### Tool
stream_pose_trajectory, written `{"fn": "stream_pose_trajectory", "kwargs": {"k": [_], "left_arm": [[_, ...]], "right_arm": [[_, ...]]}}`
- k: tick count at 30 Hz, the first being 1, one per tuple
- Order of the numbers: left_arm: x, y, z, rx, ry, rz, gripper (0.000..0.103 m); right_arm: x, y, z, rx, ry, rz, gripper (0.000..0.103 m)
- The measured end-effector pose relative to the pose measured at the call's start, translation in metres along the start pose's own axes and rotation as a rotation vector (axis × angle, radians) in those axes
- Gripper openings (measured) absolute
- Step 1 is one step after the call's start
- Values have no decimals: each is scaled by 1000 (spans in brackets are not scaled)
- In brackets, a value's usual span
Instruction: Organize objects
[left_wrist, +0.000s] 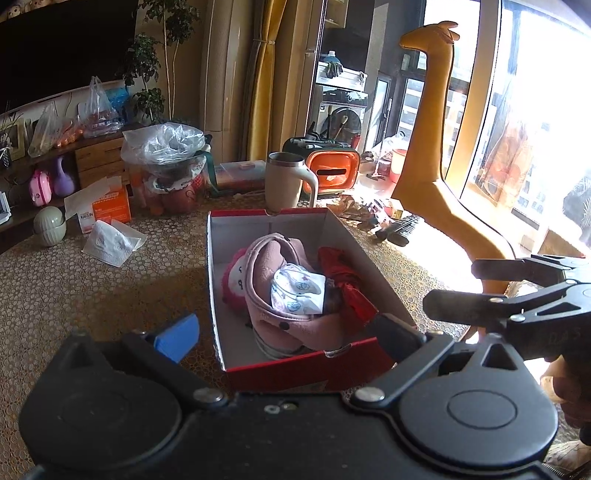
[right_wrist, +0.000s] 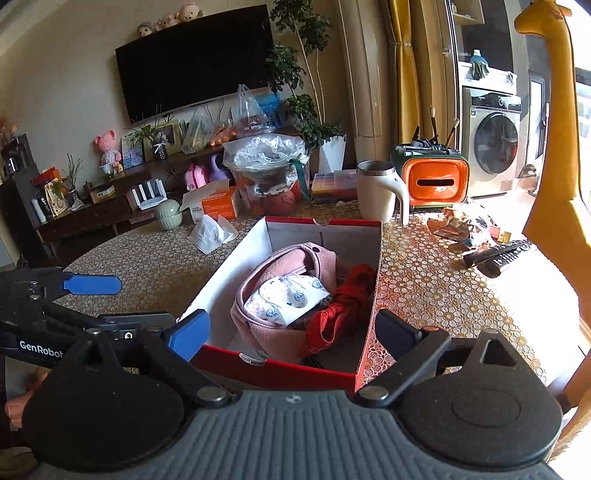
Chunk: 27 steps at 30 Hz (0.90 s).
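Observation:
A red cardboard box (left_wrist: 295, 373) with a white inside stands on the patterned table, also in the right wrist view (right_wrist: 280, 365). In it lie a pink fleece garment (left_wrist: 266, 280), a white printed cloth (left_wrist: 295, 291) on top, a red fabric item (left_wrist: 347, 284) and a pink toy (left_wrist: 234, 284). My left gripper (left_wrist: 288, 338) is open and empty, just before the box's near wall. My right gripper (right_wrist: 291, 334) is open and empty, its fingers either side of the box's near corner. The right gripper also shows at the left wrist view's right edge (left_wrist: 476, 291).
A cream mug (left_wrist: 291, 181) stands behind the box, an orange case (left_wrist: 334, 170) beyond it. Tissue box (left_wrist: 110, 208), white tissue (left_wrist: 110, 242), green jar (left_wrist: 50, 225) at left. Remotes (right_wrist: 498, 254) and wrappers at right. Yellow giraffe (left_wrist: 436, 147) by the window.

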<state>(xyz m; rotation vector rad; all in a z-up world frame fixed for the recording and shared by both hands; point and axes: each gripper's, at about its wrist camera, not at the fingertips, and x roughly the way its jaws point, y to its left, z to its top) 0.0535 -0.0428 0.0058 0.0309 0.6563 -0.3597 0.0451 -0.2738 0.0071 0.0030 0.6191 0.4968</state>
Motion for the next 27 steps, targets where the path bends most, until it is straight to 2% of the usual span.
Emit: {"fn": "stream_pose_trajectory", "kwargs": {"k": [10,27], "left_arm": [[-2,0,-3,3,-16,2,102],[-1,-2,-5,16,-17,18,102]], "right_arm": [[-4,6,-5,-36,-32,-15,102],[-2,-2,-7,1,-11,-13,102]]}}
